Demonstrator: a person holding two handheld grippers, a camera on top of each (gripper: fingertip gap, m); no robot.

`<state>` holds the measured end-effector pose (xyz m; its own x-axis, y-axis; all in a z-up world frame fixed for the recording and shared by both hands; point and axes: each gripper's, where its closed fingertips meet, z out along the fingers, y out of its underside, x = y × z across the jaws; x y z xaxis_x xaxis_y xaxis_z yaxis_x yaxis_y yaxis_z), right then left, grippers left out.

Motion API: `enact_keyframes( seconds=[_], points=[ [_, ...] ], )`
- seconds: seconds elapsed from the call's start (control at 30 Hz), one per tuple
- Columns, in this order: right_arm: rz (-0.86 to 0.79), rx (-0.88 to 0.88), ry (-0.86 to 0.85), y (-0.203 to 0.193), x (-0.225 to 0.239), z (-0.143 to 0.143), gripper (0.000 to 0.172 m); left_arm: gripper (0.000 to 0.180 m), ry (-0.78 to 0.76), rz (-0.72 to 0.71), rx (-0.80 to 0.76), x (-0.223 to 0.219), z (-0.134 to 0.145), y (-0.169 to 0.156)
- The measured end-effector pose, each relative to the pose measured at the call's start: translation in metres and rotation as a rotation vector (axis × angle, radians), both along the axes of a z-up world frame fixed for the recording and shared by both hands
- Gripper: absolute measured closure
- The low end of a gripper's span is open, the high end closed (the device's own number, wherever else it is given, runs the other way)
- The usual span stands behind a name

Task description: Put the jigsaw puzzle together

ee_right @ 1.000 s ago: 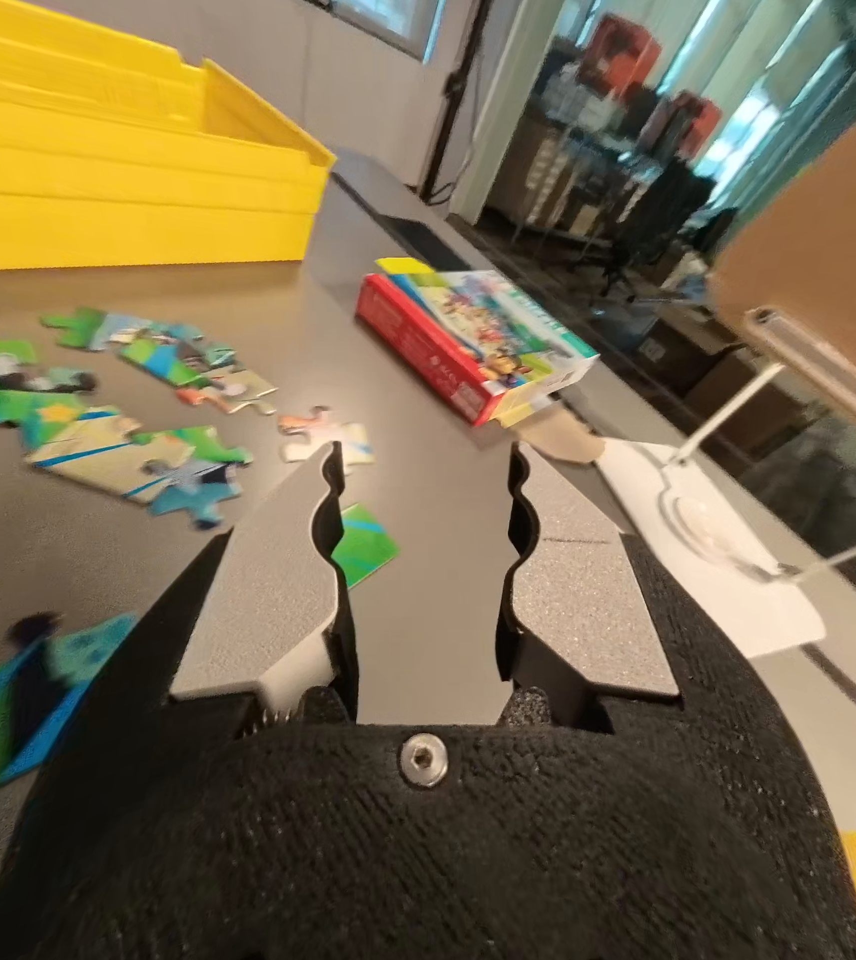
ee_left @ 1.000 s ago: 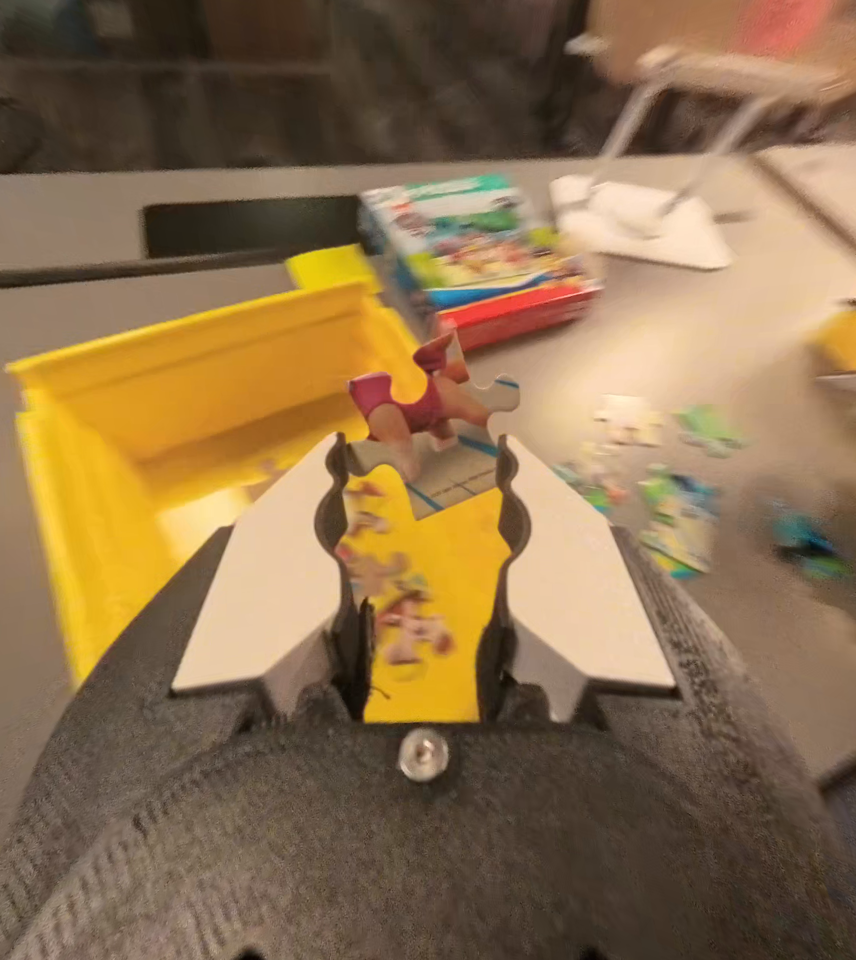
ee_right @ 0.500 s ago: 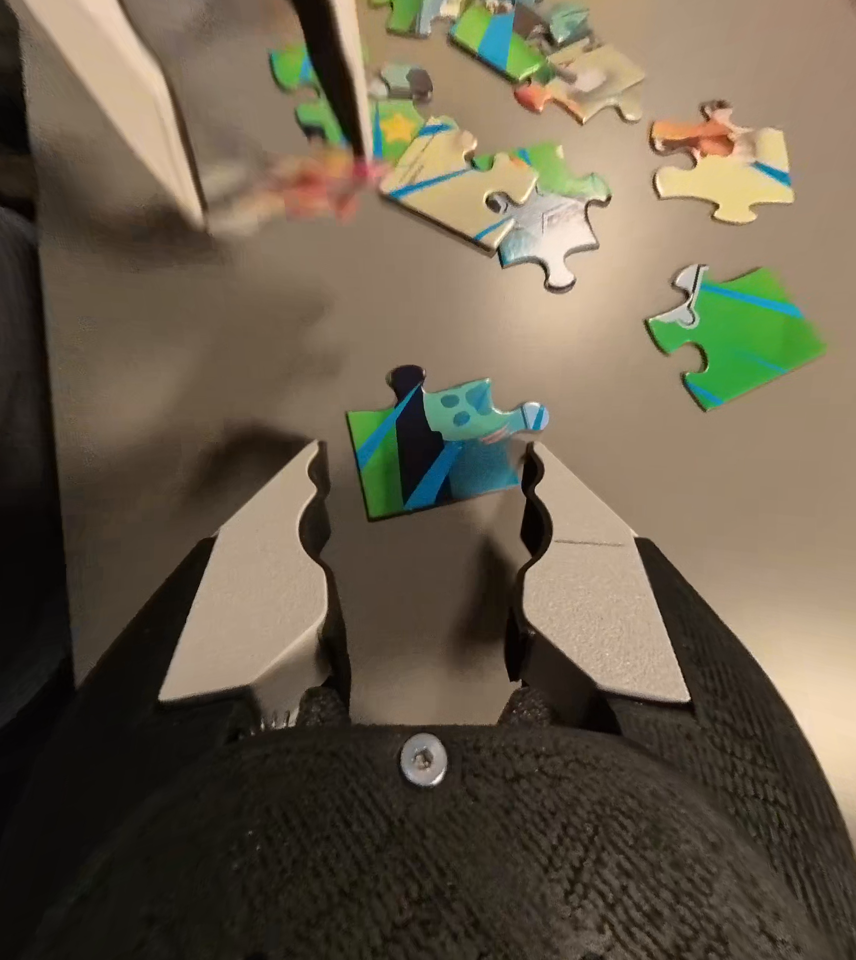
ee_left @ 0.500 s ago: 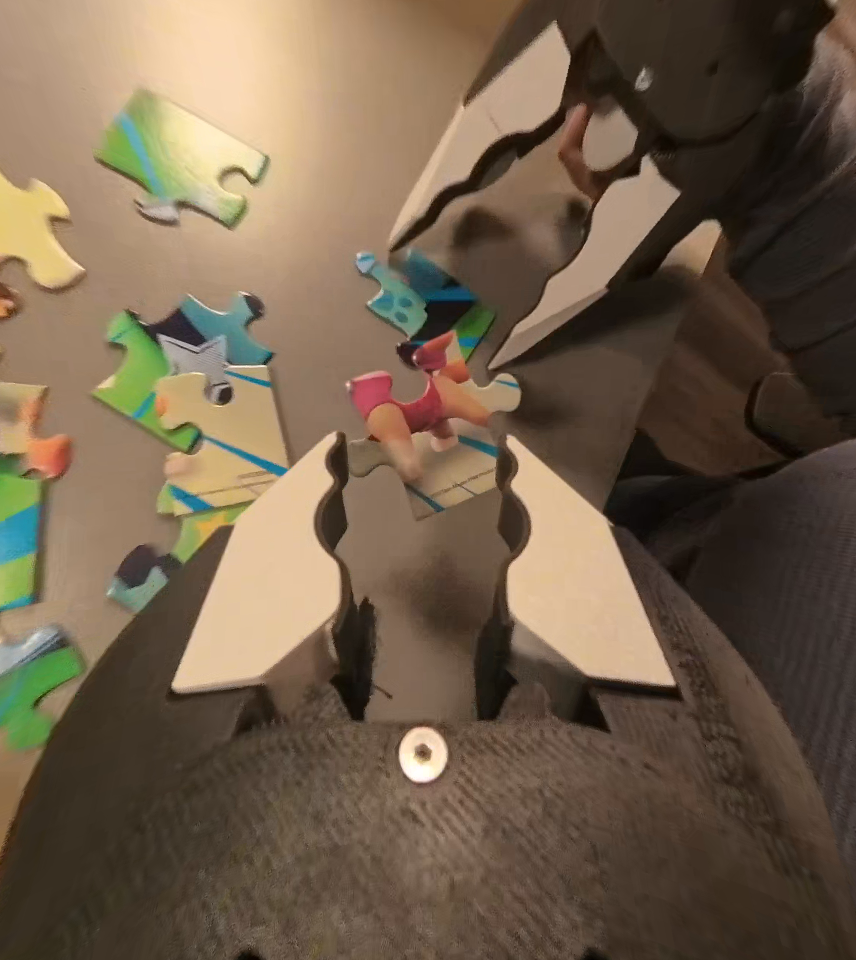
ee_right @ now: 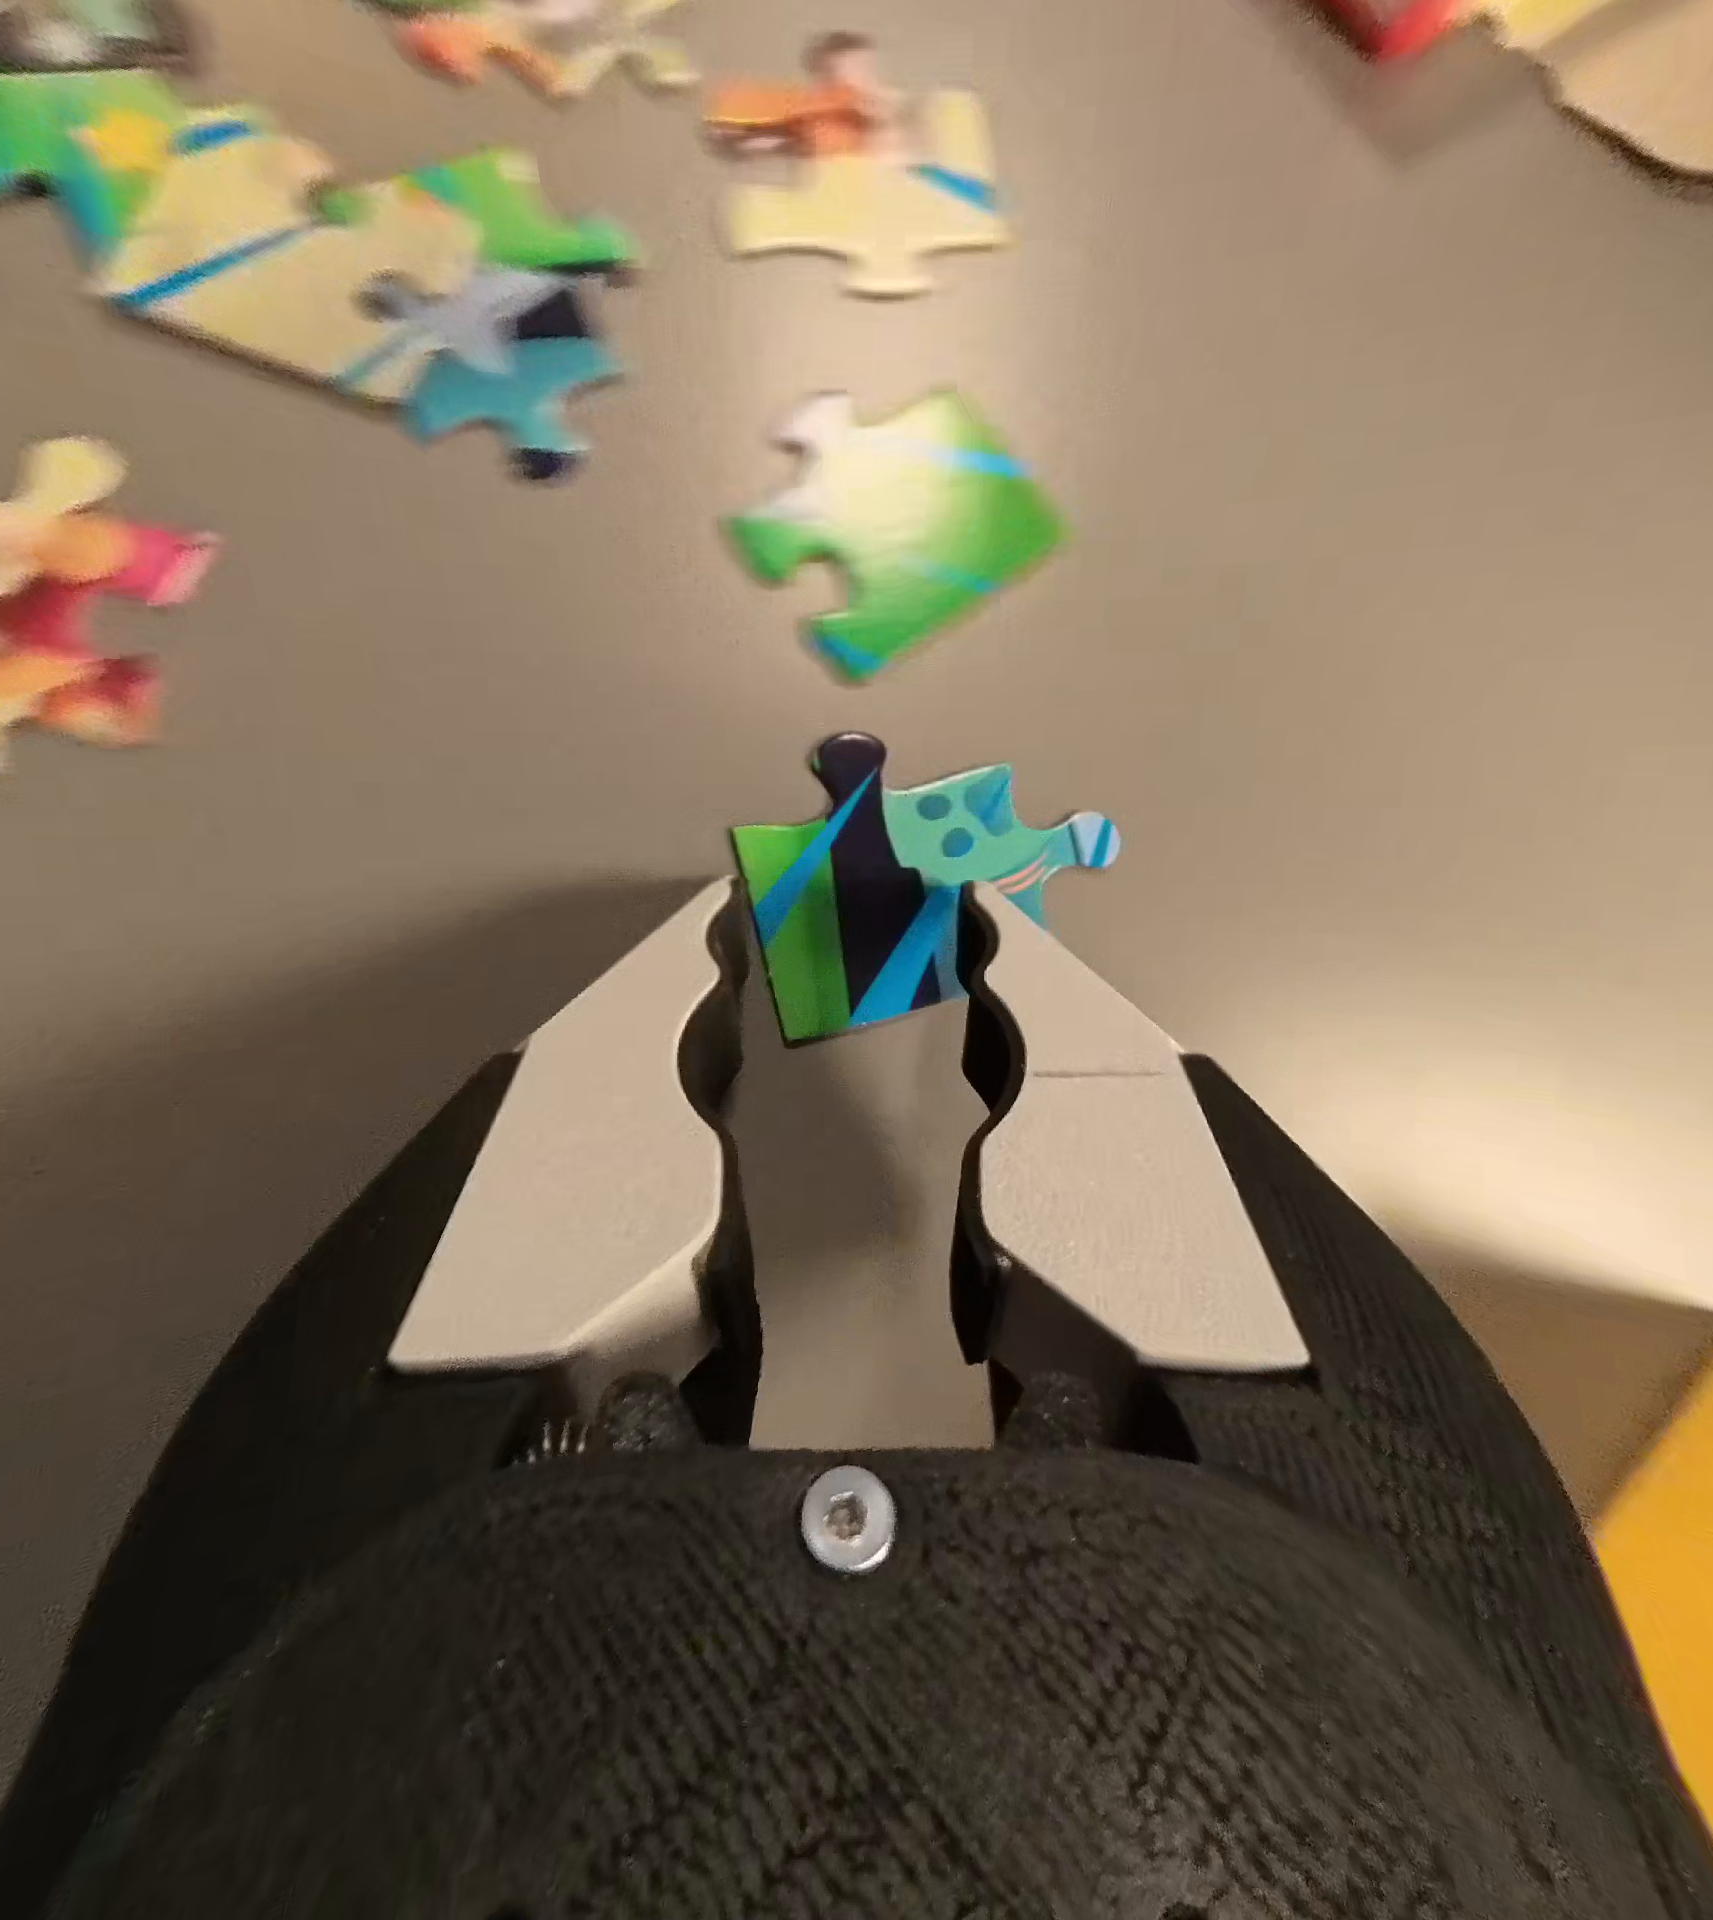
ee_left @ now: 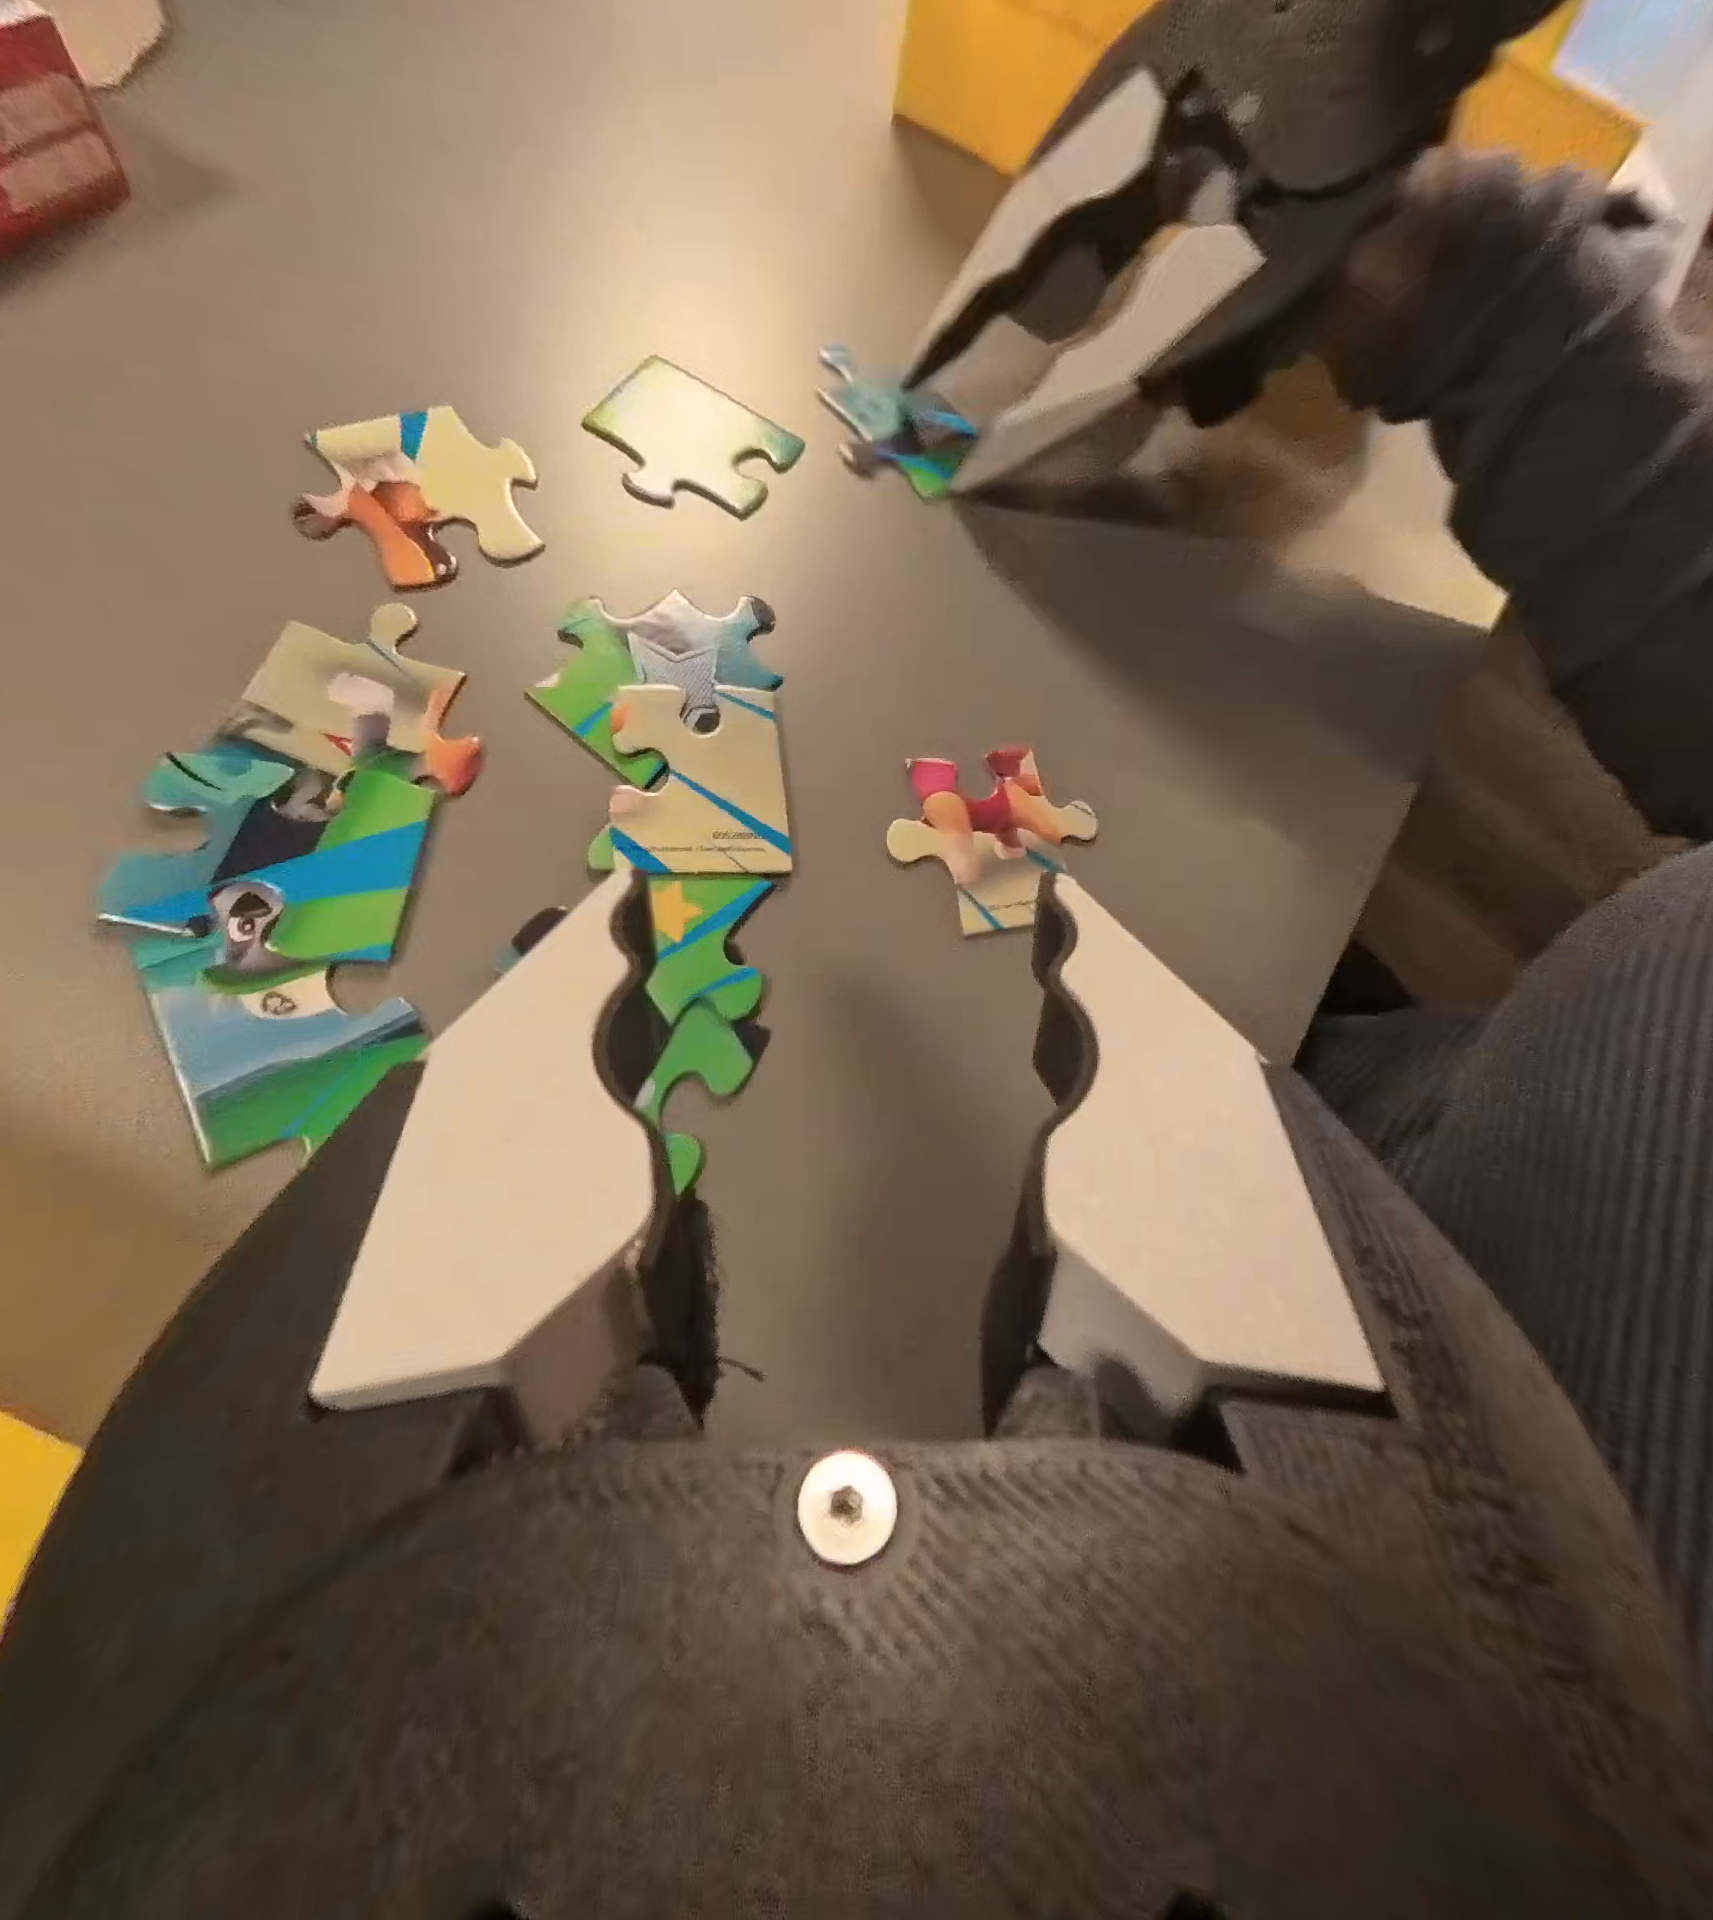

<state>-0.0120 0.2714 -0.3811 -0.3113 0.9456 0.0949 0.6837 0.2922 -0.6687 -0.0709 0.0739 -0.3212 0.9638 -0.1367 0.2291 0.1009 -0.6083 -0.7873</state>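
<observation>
Grey tabletop (ee_right: 1351, 623): right tongs (ee_right: 852, 894) pinch green-blue puzzle piece (ee_right: 862, 914), knob pointing ahead; left tongs (ee_left: 836, 894) released.

grey table (ee_left: 332, 260) (scattered puzzle pieces (ee_left: 686, 769))

Left hand-held gripper (ee_left: 836, 894) now spread wide, the pink-and-cream puzzle piece (ee_left: 989, 826) it gripped now lying on the bench (ee_left: 1091, 644); right hand-held gripper (ee_right: 852, 899) narrowed from open, pinching the green-and-navy puzzle piece (ee_right: 873, 914)
</observation>
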Motion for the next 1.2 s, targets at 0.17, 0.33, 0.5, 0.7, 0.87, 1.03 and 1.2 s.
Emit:
enact_keyframes(
  seconds=[0.17, 0.33, 0.5, 0.7, 0.87, 1.03, 1.2],
  points=[
    [-0.249, 0.054, 0.068, 0.055, -0.054, 0.027, 0.125, 0.11, -0.005, -0.021, 0.058, 0.003, 0.002, -0.006],
    [-0.136, -0.258, 0.049, -0.085, -0.074, 0.053, 0.105, 0.112, 0.064, 0.013, 0.082, -0.005, 0.0, -0.011],
    [-0.173, -0.212, 0.049, -0.145, -0.079, 0.023, 0.101, 0.114, 0.077, 0.031, 0.097, -0.01, 0.0, -0.017],
    [-0.216, -0.071, -0.034, -0.15, -0.081, -0.002, 0.097, 0.115, 0.091, 0.008, 0.08, -0.005, -0.006, -0.026],
    [-0.201, -0.041, -0.106, -0.146, -0.079, -0.001, 0.13, 0.117, 0.056, 0.013, 0.092, 0.003, -0.004, -0.033],
    [-0.102, -0.044, -0.111, -0.141, -0.075, 0.0, 0.131, 0.119, 0.056, 0.017, 0.108, 0.012, -0.006, -0.039],
    [-0.006, -0.044, -0.01, -0.124, -0.051, 0.023, 0.172, 0.12, 0.064, -0.045, 0.097, 0.03, -0.011, -0.032]
  ],
)
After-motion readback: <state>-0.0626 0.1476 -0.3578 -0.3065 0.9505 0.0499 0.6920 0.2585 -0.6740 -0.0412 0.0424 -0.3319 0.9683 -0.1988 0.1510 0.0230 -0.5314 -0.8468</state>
